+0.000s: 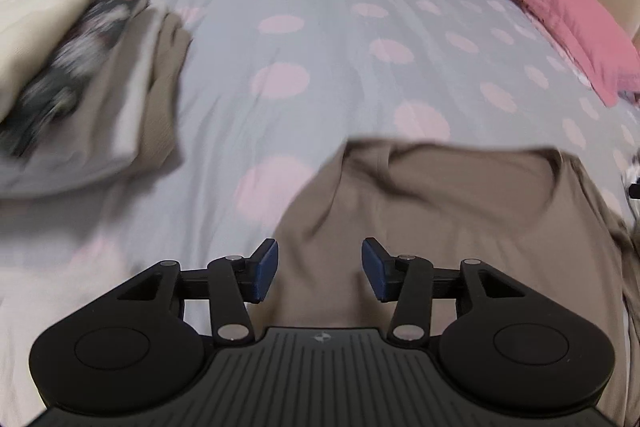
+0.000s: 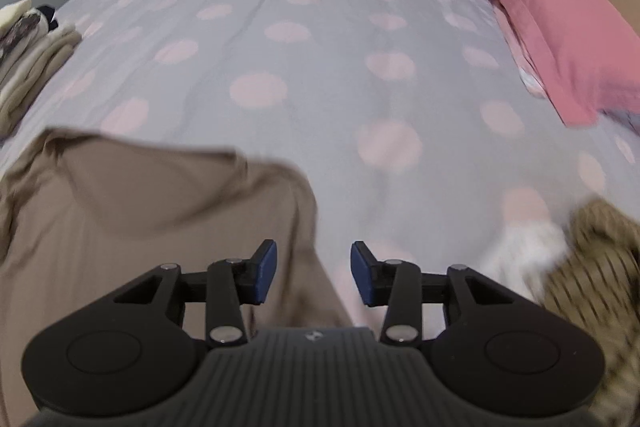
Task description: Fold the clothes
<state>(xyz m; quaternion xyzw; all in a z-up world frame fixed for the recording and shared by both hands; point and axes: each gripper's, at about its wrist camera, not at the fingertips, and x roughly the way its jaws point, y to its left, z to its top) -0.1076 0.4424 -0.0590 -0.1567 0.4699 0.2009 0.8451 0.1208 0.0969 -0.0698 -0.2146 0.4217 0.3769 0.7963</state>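
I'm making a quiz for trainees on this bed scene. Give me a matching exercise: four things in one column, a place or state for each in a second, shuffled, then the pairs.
Things:
1. brown garment
2. pink pillow
3. stack of folded clothes
4. left gripper

Places or states:
A. far right, by the headboard
B. open, holding nothing
C. left edge of the bed
D. spread on the near bed, unfolded

Pairs: 1-D, 2-A, 3-C, 4-B
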